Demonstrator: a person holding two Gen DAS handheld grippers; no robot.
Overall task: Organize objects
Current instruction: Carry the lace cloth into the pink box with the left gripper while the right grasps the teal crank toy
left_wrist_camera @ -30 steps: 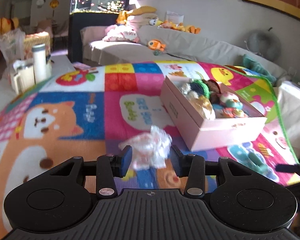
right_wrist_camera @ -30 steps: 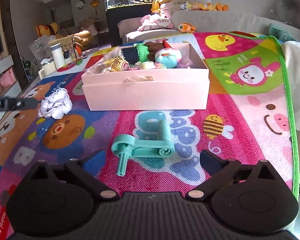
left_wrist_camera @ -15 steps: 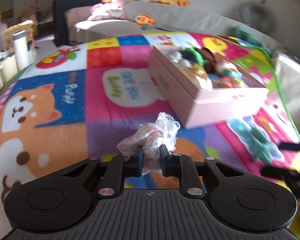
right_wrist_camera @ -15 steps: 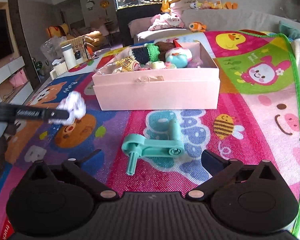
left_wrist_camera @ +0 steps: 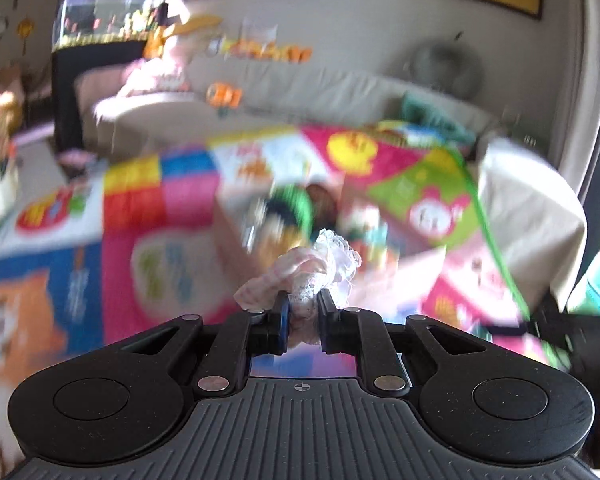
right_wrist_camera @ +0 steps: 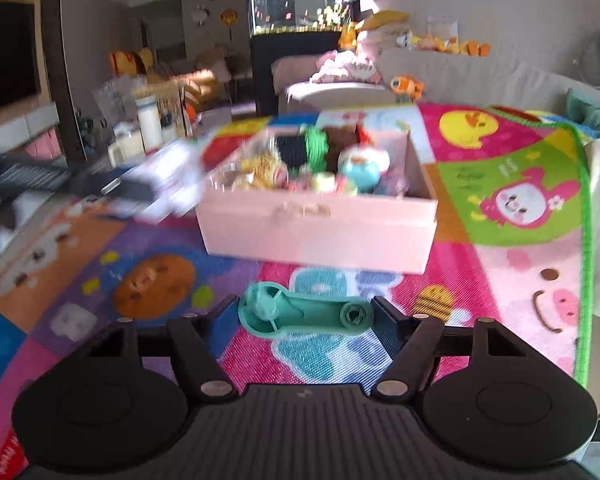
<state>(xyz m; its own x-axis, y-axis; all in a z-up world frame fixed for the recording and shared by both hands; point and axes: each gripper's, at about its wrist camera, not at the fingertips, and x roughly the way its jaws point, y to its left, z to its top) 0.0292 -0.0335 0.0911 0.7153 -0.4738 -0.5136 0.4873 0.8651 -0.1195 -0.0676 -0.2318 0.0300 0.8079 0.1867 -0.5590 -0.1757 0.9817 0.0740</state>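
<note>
My left gripper is shut on a white lace cloth bundle and holds it in the air above the colourful play mat, facing the pink box, which is blurred. In the right wrist view the left gripper shows as a blur by the box's left end. My right gripper is open, with its fingers on either side of a teal plastic crank that lies on the mat. The pink box holds several toys.
A sofa with soft toys runs behind the mat. A fish tank on a black stand is at the back. A white bottle and clutter stand at the left. A beige cloth covers the mat's right side.
My left gripper closed on the lace cloth and lifted it up toward the pink box. My right gripper moved forward so its open fingers now flank the teal crank.
</note>
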